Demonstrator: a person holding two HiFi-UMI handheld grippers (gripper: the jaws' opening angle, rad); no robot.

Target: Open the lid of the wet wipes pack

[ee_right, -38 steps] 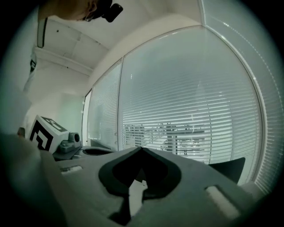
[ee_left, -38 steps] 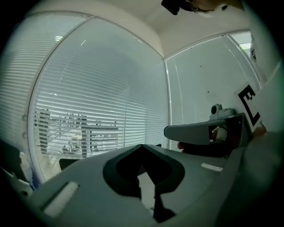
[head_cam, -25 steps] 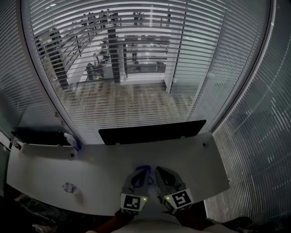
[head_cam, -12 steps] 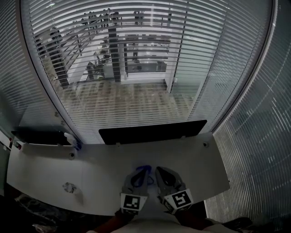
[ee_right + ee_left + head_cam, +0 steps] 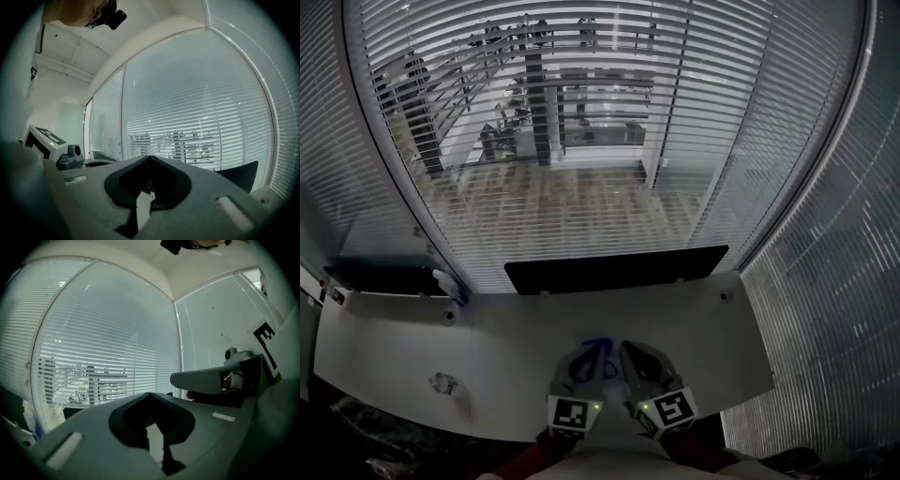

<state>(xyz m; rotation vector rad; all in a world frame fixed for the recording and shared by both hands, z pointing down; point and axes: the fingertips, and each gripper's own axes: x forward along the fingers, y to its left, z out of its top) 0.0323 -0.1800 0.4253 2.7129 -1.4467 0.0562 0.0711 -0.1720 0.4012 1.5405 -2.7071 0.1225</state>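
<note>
1. Left grey plastic gripper (image 5: 593, 353): tapered jaws clenched tip to tip, empty.
2. Right grey plastic gripper (image 5: 629, 352): likewise clenched, empty, just beside the left.
3. Both are over the near edge of the smooth white table (image 5: 703, 342).
4. Small crinkled pale object (image 5: 442, 382), perhaps the wipes pack but too small to tell, lies well left of the grippers.

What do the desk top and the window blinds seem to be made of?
The desk top looks like white laminate or painted board, smooth and matt: even colour, no grain. The window blinds are thin horizontal slats, probably metal or plastic, pale with slight sheen: bright lines of light along them.
</note>
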